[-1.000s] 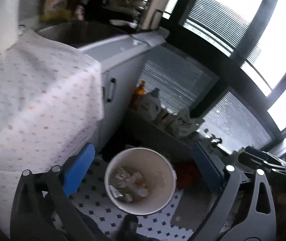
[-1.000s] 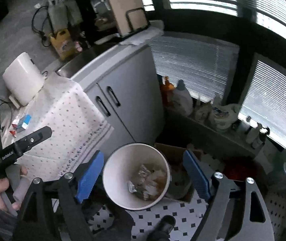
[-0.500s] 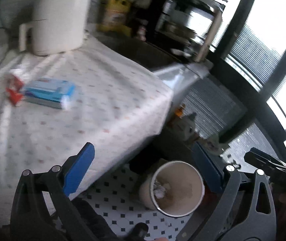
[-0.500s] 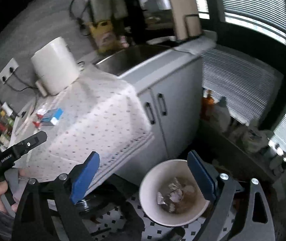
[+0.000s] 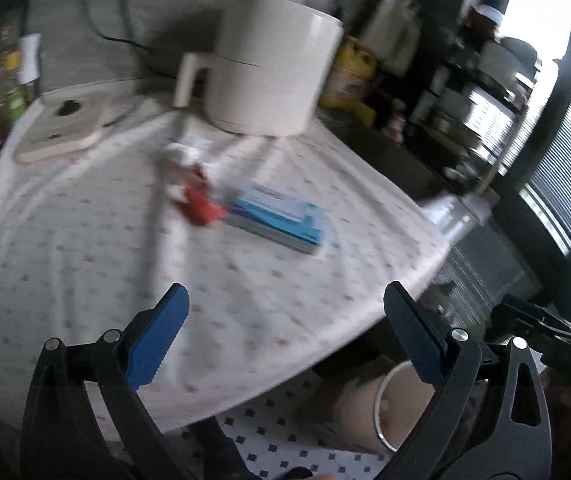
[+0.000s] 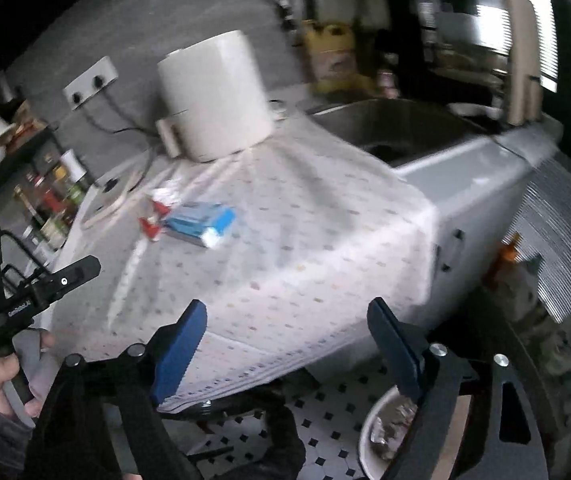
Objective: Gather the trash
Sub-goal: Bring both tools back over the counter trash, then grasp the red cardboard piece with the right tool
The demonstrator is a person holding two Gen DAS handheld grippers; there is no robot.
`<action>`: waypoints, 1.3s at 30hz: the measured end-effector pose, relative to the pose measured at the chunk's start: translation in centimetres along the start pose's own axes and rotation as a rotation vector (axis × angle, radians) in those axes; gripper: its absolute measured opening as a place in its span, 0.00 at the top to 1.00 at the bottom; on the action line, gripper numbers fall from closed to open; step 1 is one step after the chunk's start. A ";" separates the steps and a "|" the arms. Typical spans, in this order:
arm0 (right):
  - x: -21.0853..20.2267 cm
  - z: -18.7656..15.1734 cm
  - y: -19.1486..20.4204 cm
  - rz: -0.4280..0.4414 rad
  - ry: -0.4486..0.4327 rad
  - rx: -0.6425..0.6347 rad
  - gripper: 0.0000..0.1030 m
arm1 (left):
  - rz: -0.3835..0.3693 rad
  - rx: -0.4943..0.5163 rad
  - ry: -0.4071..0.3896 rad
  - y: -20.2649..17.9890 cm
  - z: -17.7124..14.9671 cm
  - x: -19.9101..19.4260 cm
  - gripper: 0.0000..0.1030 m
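Observation:
A blue and white carton (image 5: 279, 220) lies on the dotted tablecloth (image 5: 85, 264), with red and white wrapper scraps (image 5: 195, 196) just left of it. Both also show in the right wrist view, the carton (image 6: 201, 222) and the scraps (image 6: 155, 216). The white bin (image 5: 389, 408) stands on the tiled floor below the table edge; it holds crumpled trash in the right wrist view (image 6: 385, 428). My left gripper (image 5: 285, 332) is open and empty above the table's near edge. My right gripper (image 6: 287, 340) is open and empty, off the table corner.
A white kettle (image 5: 269, 68) and a flat white base (image 5: 65, 128) stand at the back of the table. A steel sink (image 6: 397, 128) and grey cabinet (image 6: 481, 208) lie to the right. Bottles (image 6: 51, 204) line the left. The left handheld unit (image 6: 25, 292) shows at the left.
Both grippers have risen and swung left from over the bin to face the tabletop. The bin has dropped to the lower right of both views. The carton and scraps have come into view.

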State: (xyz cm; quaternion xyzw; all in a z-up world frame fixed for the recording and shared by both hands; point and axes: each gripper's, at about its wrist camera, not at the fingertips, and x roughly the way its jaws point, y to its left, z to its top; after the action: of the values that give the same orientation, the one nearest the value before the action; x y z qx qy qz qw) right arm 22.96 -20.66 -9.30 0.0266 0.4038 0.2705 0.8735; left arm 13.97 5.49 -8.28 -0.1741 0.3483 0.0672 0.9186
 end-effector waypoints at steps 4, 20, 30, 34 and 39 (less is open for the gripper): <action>2.6 1.6 3.6 0.056 0.020 -0.064 0.29 | 0.052 -0.044 -0.029 3.3 0.7 -1.1 0.06; 13.4 6.9 15.7 0.203 0.108 -0.265 0.55 | 0.192 -0.181 -0.109 14.4 3.5 -2.4 0.06; 20.0 8.3 19.4 0.204 0.171 -0.298 0.60 | 0.188 -0.184 -0.098 18.5 6.0 0.5 0.06; 22.3 8.7 20.0 0.193 0.195 -0.312 0.60 | 0.185 -0.181 -0.088 19.4 6.8 1.4 0.06; 25.0 8.4 20.8 0.175 0.247 -0.336 0.61 | 0.177 -0.182 -0.074 20.2 7.5 2.4 0.06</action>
State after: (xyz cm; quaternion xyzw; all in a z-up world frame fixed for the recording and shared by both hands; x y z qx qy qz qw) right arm 32.85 10.90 -15.42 -0.1179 0.4532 0.4100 0.7827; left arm 15.44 27.07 -10.21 -0.2228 0.3205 0.1859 0.9017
